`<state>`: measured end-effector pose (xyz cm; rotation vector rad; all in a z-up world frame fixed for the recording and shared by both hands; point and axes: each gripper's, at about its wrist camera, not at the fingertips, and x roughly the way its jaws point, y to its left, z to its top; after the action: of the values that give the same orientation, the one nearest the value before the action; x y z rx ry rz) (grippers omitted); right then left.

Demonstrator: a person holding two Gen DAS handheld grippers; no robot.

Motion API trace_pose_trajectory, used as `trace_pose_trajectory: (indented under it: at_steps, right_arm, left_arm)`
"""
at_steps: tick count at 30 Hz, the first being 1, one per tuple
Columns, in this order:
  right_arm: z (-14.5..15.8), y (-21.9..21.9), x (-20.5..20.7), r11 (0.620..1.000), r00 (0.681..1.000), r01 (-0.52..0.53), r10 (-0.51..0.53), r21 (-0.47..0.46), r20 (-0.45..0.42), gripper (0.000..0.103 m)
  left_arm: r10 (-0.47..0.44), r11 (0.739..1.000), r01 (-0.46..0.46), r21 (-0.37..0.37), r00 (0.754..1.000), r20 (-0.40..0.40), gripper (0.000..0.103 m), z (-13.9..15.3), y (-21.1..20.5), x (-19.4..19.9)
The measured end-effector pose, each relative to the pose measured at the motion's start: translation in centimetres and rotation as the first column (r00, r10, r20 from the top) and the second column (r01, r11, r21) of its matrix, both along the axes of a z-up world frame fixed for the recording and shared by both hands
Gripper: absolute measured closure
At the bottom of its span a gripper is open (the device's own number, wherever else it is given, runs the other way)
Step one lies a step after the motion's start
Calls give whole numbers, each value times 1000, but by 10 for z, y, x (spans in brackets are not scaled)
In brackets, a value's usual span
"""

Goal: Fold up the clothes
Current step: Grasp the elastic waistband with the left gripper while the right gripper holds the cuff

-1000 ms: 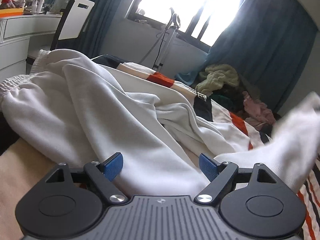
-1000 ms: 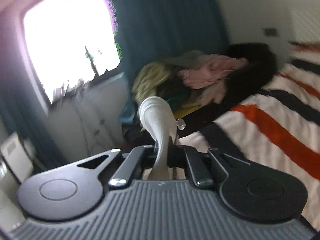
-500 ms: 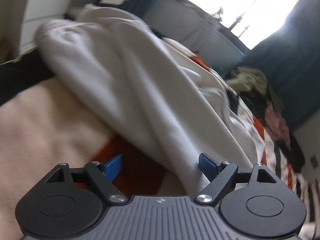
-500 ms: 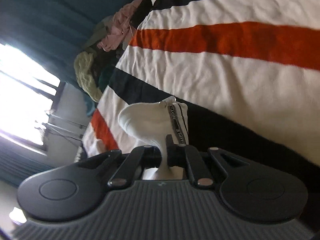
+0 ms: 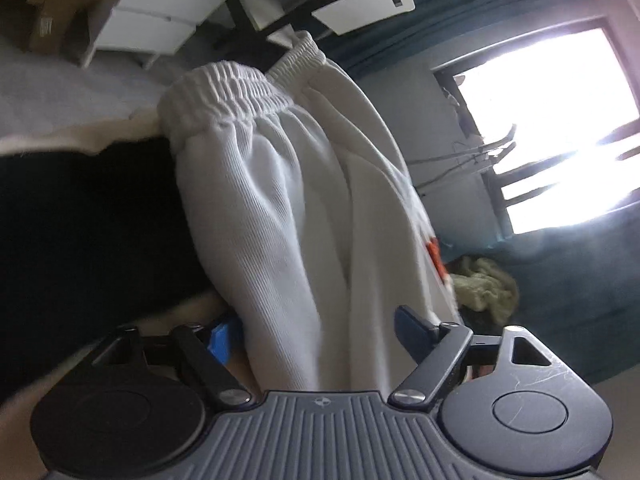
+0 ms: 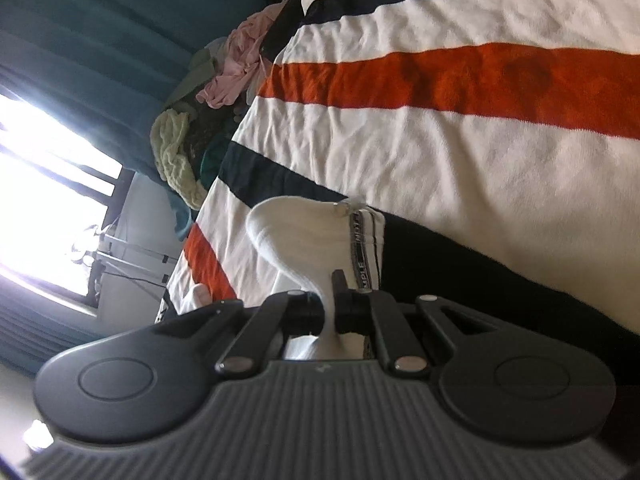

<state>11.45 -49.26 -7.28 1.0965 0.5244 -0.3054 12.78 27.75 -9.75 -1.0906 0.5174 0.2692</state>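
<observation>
Since soft, limp and light, should be pinched on thick folds: white sweatpants (image 5: 304,208) on the striped bed cover (image 6: 500,152), between the closing left gripper (image 5: 316,332), their cuffed leg end (image 6: 316,236) clamped in the right gripper (image 6: 329,312).

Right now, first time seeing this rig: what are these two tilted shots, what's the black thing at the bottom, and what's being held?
No robot: a person holds a two-finger gripper in each hand, with a fisheye camera on each looking along the fingers. The black thing is the gripper body.

Left view: the left gripper is closing around white sweatpants with an elastic waistband; the pads aren't clearly pressing yet.

Right view: the right gripper is shut on a white cuff with a lettered band, above a striped blanket.
</observation>
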Motion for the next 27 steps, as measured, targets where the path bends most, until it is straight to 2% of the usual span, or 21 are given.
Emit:
trace_pose_trajectory:
  at_steps: [3,5,7,9,13,17,21,25,27]
  right_arm:
    - [1,3,5,1000,1000,17,-17,-24,3,97]
    - [1,5,7,999,999,35,-35,-35,10,97]
    - [1,6,8,998,998,61,-60,-32,21,97]
    - [2,7,7,996,996,83,-82,-34,38,97]
    - [18,9,-8,985,977,165,-155,-56,144,98]
    - [54,17,-37,959,924,262,-216,-110,316,98]
    - [99,29,-53,907,857,368,-246,-205,452,98]
    - [111,34,-10,863,894,364,-219,-351,390,98]
    - [99,29,28,861,934,311,-199,-402,295,97]
  left_arm:
    - [8,999,-8,52,1000,8,51,-7,2,5]
    - [16,998,-17,61,1000,17,89,-11,5,5]
    - [26,998,-28,61,999,19,93,-14,8,3]
    - [56,996,-59,74,998,41,95,-5,9,-7]
    - [110,976,-136,171,982,152,95,37,8,-46]
    - [111,971,-158,177,963,247,96,70,13,-87]
    - [61,949,-143,282,958,281,95,87,10,-112]
    - [24,948,-94,303,974,227,95,84,11,-112]
    - [12,947,-68,315,984,179,95,79,11,-111]
